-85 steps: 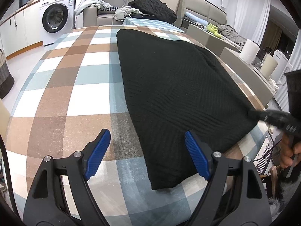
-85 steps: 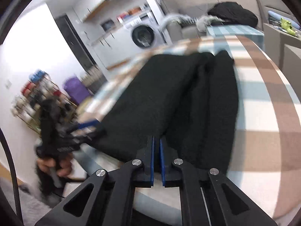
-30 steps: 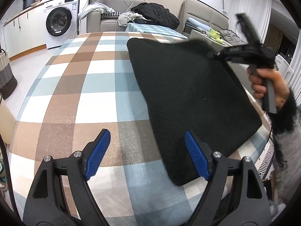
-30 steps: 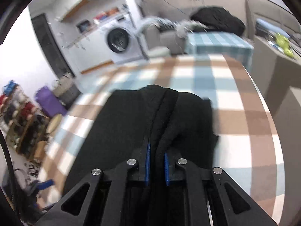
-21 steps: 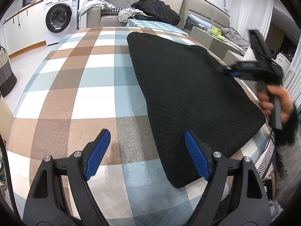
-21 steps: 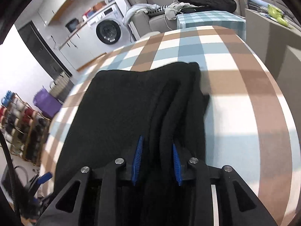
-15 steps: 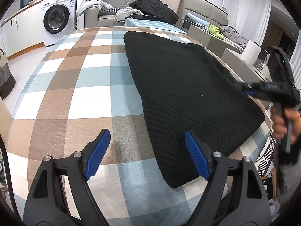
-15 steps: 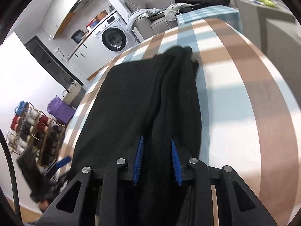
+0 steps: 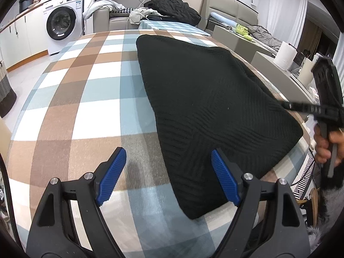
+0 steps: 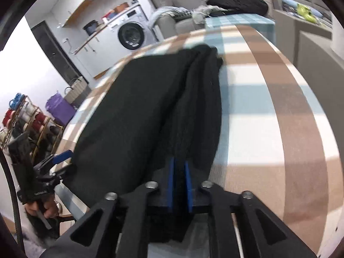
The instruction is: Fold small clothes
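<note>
While pinched in R tongs (image 10: pixel 179 185), black knit (image 9: pixel 206 99) closing

From the right wrist the sweater (image 10: pixel 150 116) is smeared with motion blur, its near edge is buried behind the right gripper (image 10: pixel 179 185) so the pinch itself can't be seen, and in the left view the hand (image 9: pixel 326 144) runs off frame.

Right gripper (image 10: pixel 179 186) has just been closing on the black sweater's (image 10: pixel 150 107) edge; checked tablecloth (image 10: pixel 268 111) beneath.
</note>
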Action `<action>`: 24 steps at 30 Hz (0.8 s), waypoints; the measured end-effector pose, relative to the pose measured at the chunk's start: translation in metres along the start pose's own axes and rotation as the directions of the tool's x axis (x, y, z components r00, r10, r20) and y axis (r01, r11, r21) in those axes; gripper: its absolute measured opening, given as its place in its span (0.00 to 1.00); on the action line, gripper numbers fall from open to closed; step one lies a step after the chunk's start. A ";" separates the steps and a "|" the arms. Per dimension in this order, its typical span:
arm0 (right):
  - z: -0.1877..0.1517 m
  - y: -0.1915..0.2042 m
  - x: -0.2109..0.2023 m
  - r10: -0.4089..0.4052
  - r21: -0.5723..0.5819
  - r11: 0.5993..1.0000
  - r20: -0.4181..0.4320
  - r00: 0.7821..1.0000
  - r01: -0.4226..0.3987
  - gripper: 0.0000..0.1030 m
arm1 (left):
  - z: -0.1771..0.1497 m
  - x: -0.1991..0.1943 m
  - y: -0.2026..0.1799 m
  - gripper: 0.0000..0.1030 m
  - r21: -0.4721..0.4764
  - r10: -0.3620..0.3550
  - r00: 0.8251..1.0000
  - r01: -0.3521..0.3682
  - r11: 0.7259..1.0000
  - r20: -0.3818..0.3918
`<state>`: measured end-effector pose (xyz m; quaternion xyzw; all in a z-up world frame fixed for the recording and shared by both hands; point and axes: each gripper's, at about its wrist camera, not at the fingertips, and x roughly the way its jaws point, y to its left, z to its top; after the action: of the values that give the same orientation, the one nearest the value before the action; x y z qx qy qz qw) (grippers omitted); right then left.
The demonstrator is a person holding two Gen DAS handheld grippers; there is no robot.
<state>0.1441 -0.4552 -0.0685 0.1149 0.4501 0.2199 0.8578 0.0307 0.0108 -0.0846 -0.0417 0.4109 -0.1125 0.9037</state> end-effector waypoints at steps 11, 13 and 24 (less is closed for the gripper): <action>0.119 -0.042 0.070 0.060 0.123 0.990 0.016 0.998 -0.062 0.32 | 0.032 0.022 0.002 0.77 -0.002 0.015 1.000 -0.015 1.000 -0.008; 0.128 -0.041 0.080 0.077 0.123 0.989 0.005 0.997 -0.077 0.32 | 0.036 0.025 0.005 0.77 -0.013 0.013 1.000 -0.013 1.000 -0.010; 0.143 -0.008 0.043 0.036 -0.032 0.999 0.148 0.988 -0.032 0.09 | 0.039 0.023 0.001 0.77 0.018 -0.001 1.000 0.001 1.000 0.015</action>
<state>0.2848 -0.4416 -0.0213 0.1258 0.3797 0.2319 0.8867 0.0744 0.0060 -0.0762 -0.0348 0.4033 -0.1163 0.9070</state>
